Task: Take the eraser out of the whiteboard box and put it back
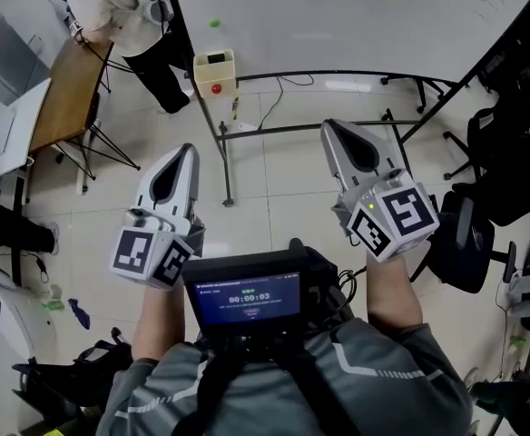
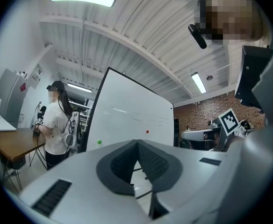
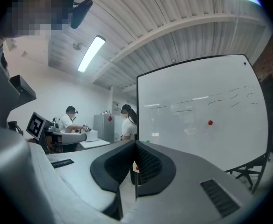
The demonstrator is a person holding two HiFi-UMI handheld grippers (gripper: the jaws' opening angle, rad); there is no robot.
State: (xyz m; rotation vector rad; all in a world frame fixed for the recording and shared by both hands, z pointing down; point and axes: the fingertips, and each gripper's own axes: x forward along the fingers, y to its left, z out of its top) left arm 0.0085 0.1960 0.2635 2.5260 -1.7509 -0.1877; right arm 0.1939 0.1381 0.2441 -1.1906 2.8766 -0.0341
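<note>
A cream whiteboard box [image 1: 214, 73] hangs at the lower left edge of the whiteboard [image 1: 338, 16], with the dark eraser [image 1: 216, 58] showing in its top. My left gripper [image 1: 190, 149] is held level over the floor, well short of the box and slightly left of it, jaws together and empty. My right gripper [image 1: 330, 125] hovers to the right of the box, also shut on nothing. In the right gripper view the box [image 3: 134, 166] shows as a small cream patch past the closed right gripper [image 3: 135, 143]. The left gripper [image 2: 137, 143] faces the whiteboard [image 2: 127, 115].
The whiteboard's black stand legs [image 1: 224, 166] spread over the tiled floor between me and the box. A person [image 1: 120, 12] stands at a wooden table [image 1: 70, 94] to the far left. Black office chairs [image 1: 501, 180] crowd the right side. A screen device [image 1: 251, 298] hangs on my chest.
</note>
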